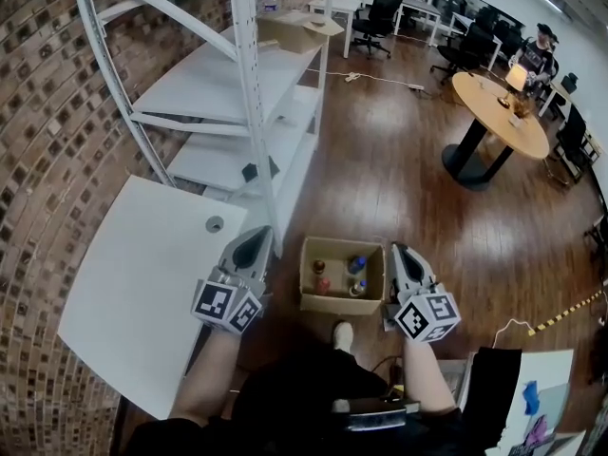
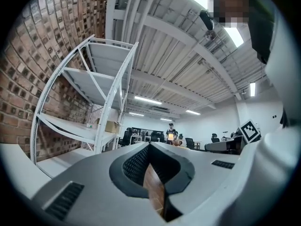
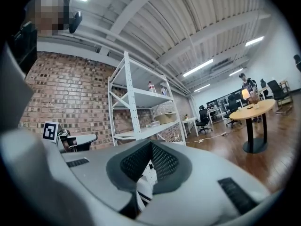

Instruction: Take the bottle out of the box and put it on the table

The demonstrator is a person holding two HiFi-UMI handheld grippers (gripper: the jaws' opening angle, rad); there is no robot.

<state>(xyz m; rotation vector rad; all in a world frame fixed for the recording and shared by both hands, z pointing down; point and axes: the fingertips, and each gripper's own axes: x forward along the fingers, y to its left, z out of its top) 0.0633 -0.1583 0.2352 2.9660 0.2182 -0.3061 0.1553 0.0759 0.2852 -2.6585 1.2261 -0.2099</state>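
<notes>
An open cardboard box (image 1: pixel 312 300) stands on the wooden floor below me, between my two grippers. Several small bottles stand upright inside it: a reddish one (image 1: pixel 321 277) at the left and a blue-capped one (image 1: pixel 357 264) at the right. My left gripper (image 1: pixel 259 239) hangs just left of the box, jaws shut and empty, its tip (image 2: pixel 149 147) aimed at the far room. My right gripper (image 1: pixel 396 251) hangs just right of the box, also shut with nothing held, its tip (image 3: pixel 150 146) aimed toward the shelves. The white table (image 1: pixel 123 293) lies at the left.
A white metal shelving unit (image 1: pixel 249 84) rises beside the brick wall, just beyond the table and box. A round wooden table (image 1: pixel 499 112), office chairs (image 1: pixel 380 12) and a person (image 1: pixel 540 50) are far off. My shoe (image 1: pixel 342 334) is just in front of the box.
</notes>
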